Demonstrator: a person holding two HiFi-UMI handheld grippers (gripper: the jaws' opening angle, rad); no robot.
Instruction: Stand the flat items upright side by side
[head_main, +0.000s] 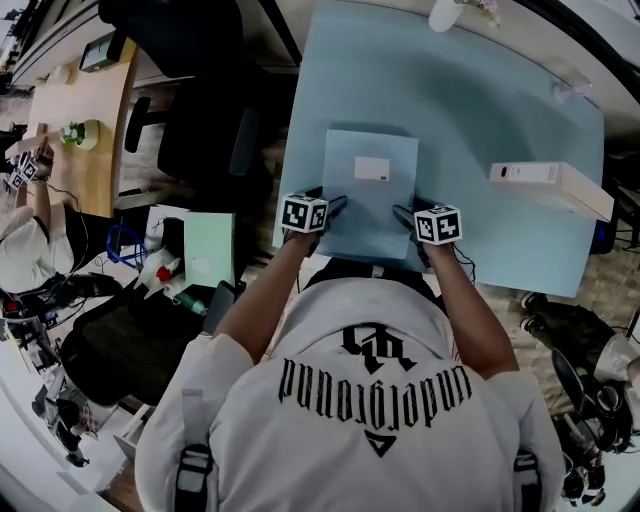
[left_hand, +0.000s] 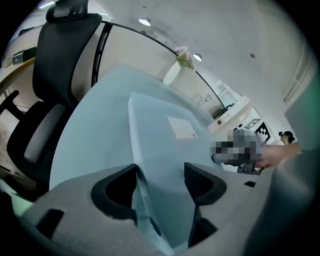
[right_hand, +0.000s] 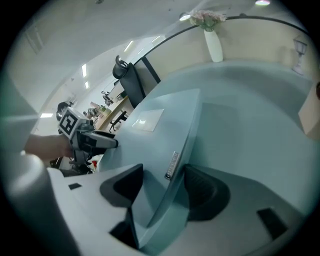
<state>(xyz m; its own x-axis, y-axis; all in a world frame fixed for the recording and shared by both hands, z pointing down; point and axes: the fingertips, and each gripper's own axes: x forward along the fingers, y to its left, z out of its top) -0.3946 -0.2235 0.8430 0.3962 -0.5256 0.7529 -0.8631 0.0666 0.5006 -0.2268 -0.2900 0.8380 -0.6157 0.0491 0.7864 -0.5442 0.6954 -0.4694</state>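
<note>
A flat light-blue file box with a white label lies on the pale blue table. My left gripper is at its near left corner and my right gripper at its near right corner. In the left gripper view the box's side edge runs up between the jaws of the left gripper, close against the left pad. The right gripper view has the box between the spread jaws of the right gripper, its edge by the right pad. I see no firm clamp on either side.
A long white box lies on the table to the right. A white vase with flowers stands at the far edge. A black office chair is left of the table, with a cluttered floor below it.
</note>
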